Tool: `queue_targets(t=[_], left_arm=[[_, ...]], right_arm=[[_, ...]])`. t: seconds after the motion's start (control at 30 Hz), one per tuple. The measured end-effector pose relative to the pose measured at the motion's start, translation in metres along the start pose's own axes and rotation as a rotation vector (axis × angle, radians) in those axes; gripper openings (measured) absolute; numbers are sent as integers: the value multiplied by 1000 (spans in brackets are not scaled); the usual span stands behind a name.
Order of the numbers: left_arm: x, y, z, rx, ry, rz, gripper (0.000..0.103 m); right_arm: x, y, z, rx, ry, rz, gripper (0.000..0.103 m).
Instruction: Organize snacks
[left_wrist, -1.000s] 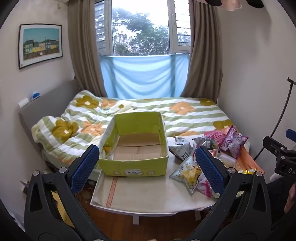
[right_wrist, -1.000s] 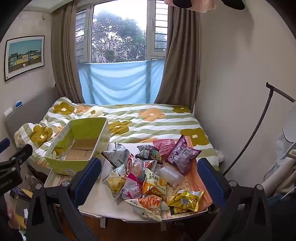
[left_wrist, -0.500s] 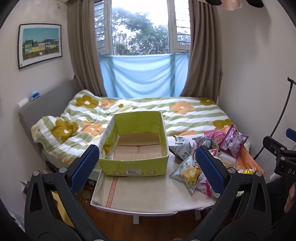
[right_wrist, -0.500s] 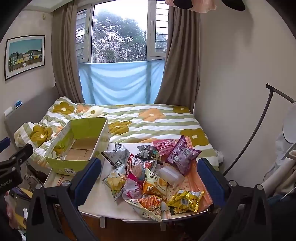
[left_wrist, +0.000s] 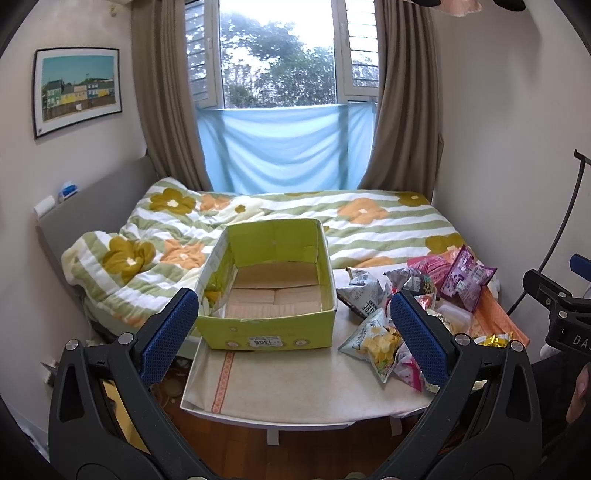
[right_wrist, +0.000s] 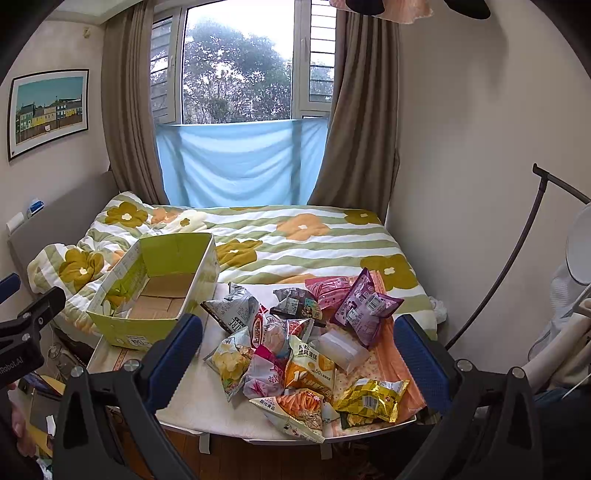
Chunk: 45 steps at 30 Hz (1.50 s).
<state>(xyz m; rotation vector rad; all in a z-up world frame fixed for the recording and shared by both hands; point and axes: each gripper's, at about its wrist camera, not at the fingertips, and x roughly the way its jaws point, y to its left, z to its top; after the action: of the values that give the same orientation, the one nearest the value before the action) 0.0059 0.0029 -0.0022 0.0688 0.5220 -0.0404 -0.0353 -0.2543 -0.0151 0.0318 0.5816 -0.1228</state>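
Note:
An empty green cardboard box (left_wrist: 271, 332) stands at the left of a small white table (left_wrist: 295, 384); it also shows in the right wrist view (right_wrist: 129, 332). A pile of snack bags (right_wrist: 295, 354) lies at the table's right, among them a purple bag (right_wrist: 365, 310), a gold bag (right_wrist: 373, 400) and a chips bag (left_wrist: 376, 339). My left gripper (left_wrist: 293, 332) is open and empty, held back in front of the box. My right gripper (right_wrist: 299, 354) is open and empty, held back in front of the snack pile.
A bed with a flowered striped blanket (left_wrist: 295, 221) lies right behind the table. Walls stand close at left and right. A black curved stand (right_wrist: 517, 251) and a fan (right_wrist: 580, 251) are at the right. Wooden floor (left_wrist: 295, 454) lies below the table's front edge.

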Motion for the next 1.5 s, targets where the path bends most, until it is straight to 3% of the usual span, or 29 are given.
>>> queue_targets(t=[1.5], left_arm=[[17, 2, 2, -8, 36, 7, 103]], right_arm=[[15, 10, 0, -20, 16, 21, 103]])
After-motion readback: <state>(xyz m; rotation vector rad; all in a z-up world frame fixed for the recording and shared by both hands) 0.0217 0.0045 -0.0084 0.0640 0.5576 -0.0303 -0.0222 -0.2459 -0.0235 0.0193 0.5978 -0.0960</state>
